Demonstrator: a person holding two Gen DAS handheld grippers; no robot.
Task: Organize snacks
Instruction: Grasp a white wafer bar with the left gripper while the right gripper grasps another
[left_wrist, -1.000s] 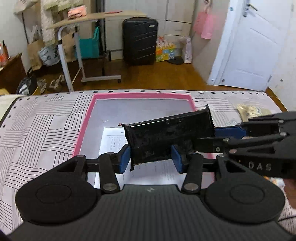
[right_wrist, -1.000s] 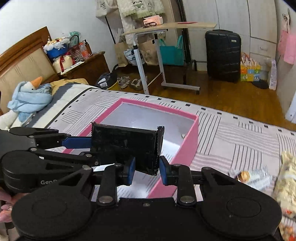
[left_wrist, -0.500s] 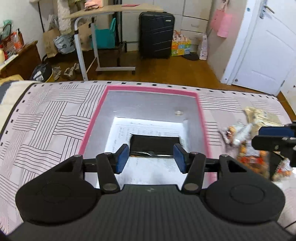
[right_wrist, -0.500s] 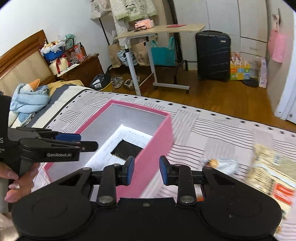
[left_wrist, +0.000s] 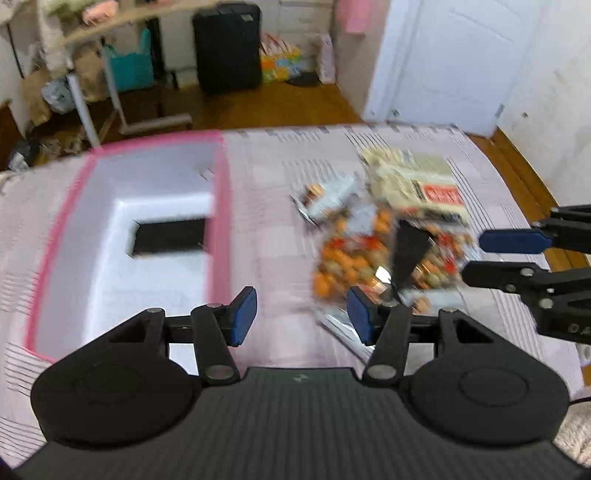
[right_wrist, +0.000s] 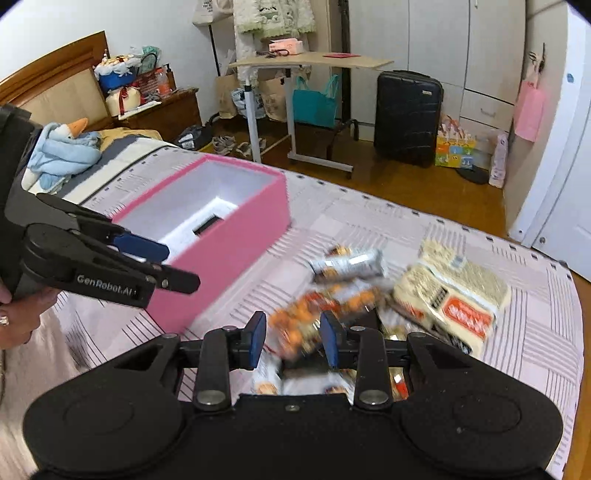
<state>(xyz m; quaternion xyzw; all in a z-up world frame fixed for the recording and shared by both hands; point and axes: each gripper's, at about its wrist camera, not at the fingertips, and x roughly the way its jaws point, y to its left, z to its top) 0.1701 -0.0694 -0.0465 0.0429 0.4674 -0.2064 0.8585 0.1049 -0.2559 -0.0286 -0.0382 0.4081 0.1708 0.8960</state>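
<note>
A pink box (left_wrist: 218, 206) with a white inside stands on the bed; a black snack packet (left_wrist: 169, 236) lies on its floor and also shows in the right wrist view (right_wrist: 207, 224). A blurred pile of snack packets lies to the box's right: an orange-patterned packet (left_wrist: 354, 258), a silver one (right_wrist: 349, 263) and a beige one with a red label (right_wrist: 456, 295). My left gripper (left_wrist: 300, 319) is open and empty over the bedsheet between box and pile. My right gripper (right_wrist: 293, 339) is open just above the orange packet (right_wrist: 314, 317).
The striped bedsheet (right_wrist: 369, 221) ends at the foot of the bed, with a wooden floor beyond. A rolling desk (right_wrist: 306, 62), a black suitcase (right_wrist: 406, 110) and a white door (left_wrist: 450, 59) stand behind. A blue plush toy (right_wrist: 62, 147) lies near the headboard.
Both grippers held the black packet over the box, then released it into the box. Both have since swung right toward the snack pile, open and empty.
</note>
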